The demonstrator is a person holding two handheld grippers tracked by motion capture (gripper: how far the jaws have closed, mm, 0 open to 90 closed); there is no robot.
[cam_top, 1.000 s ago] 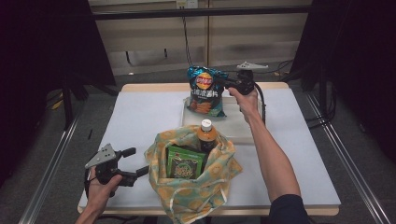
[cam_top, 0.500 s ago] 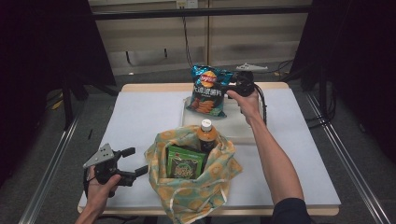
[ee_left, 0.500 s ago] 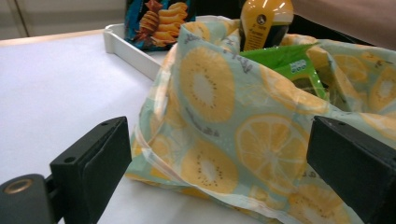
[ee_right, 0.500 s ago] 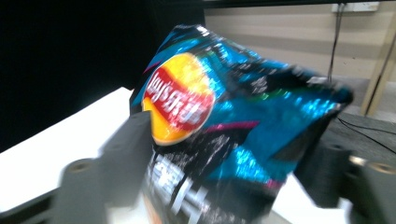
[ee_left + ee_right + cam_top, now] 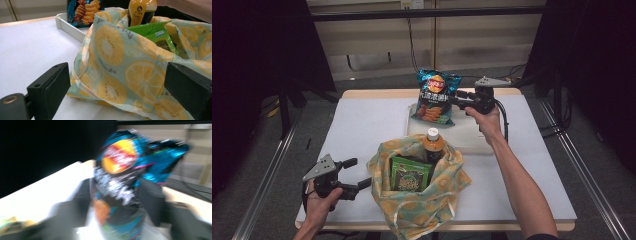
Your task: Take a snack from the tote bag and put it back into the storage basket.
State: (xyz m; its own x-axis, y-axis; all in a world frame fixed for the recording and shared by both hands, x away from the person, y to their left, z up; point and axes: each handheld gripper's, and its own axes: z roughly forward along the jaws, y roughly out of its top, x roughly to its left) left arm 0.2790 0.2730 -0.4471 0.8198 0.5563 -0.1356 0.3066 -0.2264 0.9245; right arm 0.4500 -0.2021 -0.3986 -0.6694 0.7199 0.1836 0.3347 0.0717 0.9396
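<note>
A blue chip bag [image 5: 435, 96] hangs upright over the white tray [image 5: 472, 135] at the back of the table, with my right gripper [image 5: 457, 99] shut on its right edge. In the right gripper view the chip bag [image 5: 120, 185] is blurred between the two black jaws. A yellow fruit-print cloth bag [image 5: 422, 192] stands at the front middle, holding a green packet [image 5: 409, 173] and a bottle with an orange cap [image 5: 432, 143]. My left gripper [image 5: 357, 174] is open just left of the cloth bag [image 5: 120, 75], jaws wide on either side of its near edge.
The white table top [image 5: 357, 125] has free room at the left and back left. A black cable [image 5: 503, 120] trails from the right gripper along the forearm. Metal rails [image 5: 267, 175] run beside the table on both sides.
The right gripper has lifted the chip bag higher above the tray and carried it slightly right. The left gripper has stayed by the cloth bag.
</note>
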